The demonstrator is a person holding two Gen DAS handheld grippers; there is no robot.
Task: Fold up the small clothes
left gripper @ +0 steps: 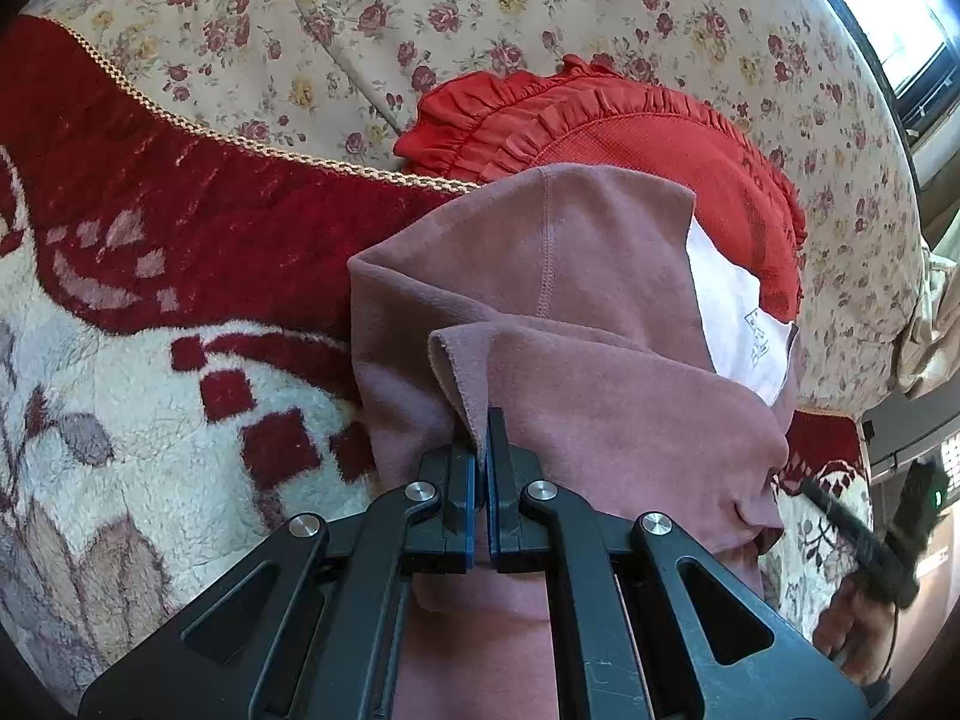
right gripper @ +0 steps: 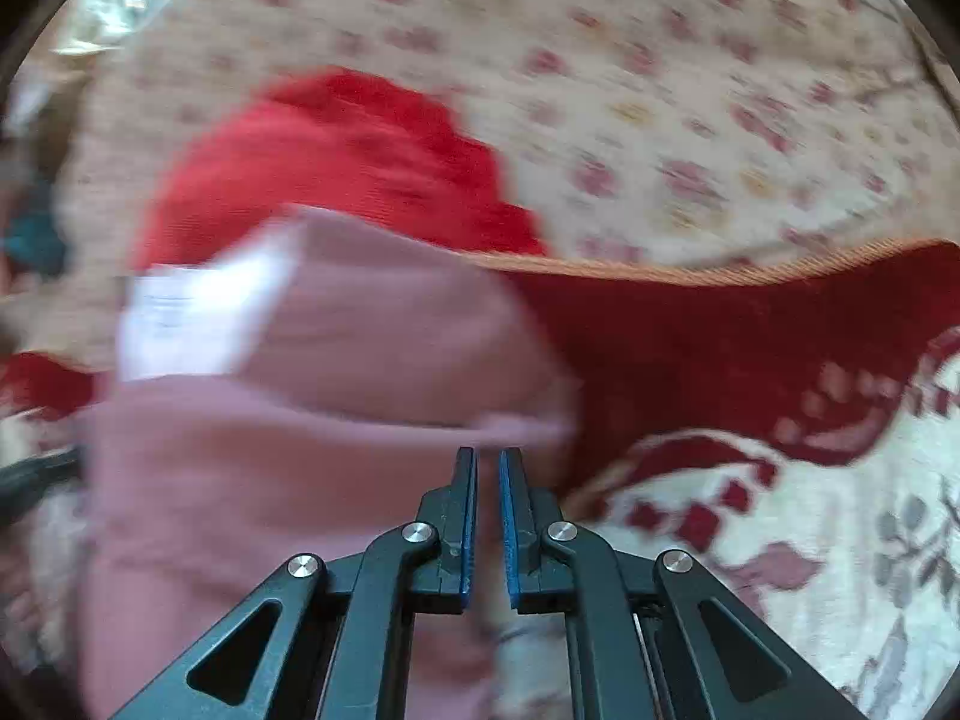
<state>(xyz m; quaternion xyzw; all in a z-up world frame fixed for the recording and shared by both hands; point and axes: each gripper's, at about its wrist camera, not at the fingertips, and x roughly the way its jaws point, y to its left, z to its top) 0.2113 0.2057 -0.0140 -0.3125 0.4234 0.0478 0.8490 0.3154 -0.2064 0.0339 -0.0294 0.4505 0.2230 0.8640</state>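
A small dusty-pink fleece garment [left gripper: 576, 312] with a white label [left gripper: 735, 312] lies partly folded on the bed. My left gripper [left gripper: 483, 420] is shut on a raised edge of the pink garment. In the blurred right wrist view the same pink garment [right gripper: 336, 396] fills the left and centre, its white label [right gripper: 192, 318] at the left. My right gripper [right gripper: 487, 456] sits at the garment's right edge, jaws nearly closed with a narrow gap; nothing shows between them.
A red ruffled garment [left gripper: 600, 126] lies just beyond the pink one, also in the right wrist view [right gripper: 336, 162]. Underneath are a red-and-white plush blanket [left gripper: 150, 312] and a floral quilt [left gripper: 420, 12]. The other hand-held gripper [left gripper: 888, 546] shows at the lower right.
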